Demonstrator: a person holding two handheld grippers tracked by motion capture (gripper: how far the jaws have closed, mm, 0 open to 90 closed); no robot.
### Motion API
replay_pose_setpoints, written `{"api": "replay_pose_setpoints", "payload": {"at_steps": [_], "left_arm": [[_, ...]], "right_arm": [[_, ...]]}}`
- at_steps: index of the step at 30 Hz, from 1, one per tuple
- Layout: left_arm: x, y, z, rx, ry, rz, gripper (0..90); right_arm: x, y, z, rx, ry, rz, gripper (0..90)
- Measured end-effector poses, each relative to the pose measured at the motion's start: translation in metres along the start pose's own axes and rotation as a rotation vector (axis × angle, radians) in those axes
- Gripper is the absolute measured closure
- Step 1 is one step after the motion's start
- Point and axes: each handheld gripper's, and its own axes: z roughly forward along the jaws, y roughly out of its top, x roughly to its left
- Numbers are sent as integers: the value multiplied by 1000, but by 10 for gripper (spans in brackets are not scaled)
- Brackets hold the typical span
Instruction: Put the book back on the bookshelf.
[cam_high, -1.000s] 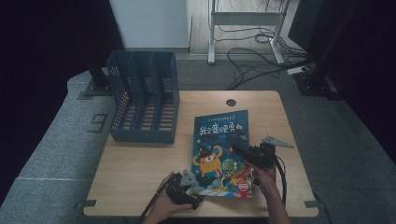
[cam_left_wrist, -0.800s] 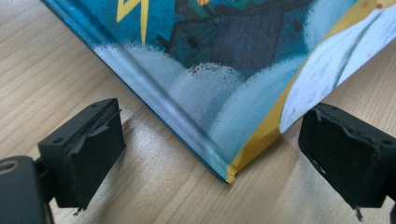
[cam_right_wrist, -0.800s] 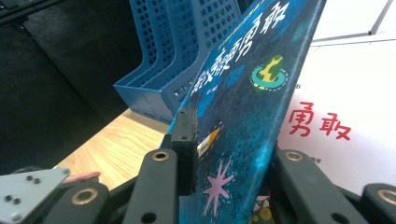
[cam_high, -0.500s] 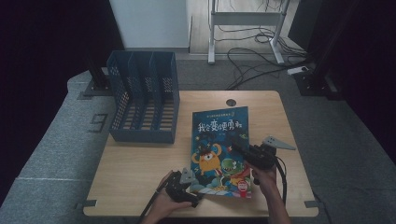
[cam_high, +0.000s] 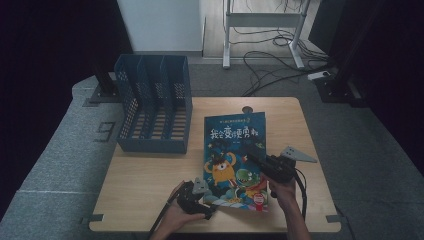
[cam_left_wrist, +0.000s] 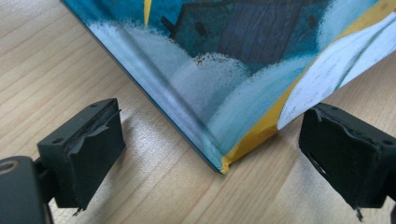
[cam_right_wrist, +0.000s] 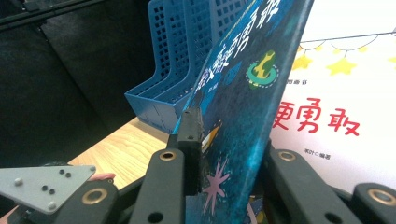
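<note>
Two hands at the table's near edge, one gripper spread, one clamped.

The left gripper (cam_high: 196, 195) sits low by the near edge, held in the left hand (cam_high: 177, 217), its jaws standing wide apart with nothing pressed between the pads. The right gripper (cam_high: 260, 161) reaches in from the right, the right hand (cam_high: 283, 190) behind it and the forearm running back to the bottom edge; its jaws have just been closing and pinch the book cover (cam_right_wrist: 243, 116).
</note>
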Motion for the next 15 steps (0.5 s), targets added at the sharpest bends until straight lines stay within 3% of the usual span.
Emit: {"api": "replay_pose_setpoints", "payload": {"at_steps": [15], "left_arm": [[4,1,0,6,3,-13,55]], "right_arm": [[13,3,-1,-38,35,-65,772]]}}
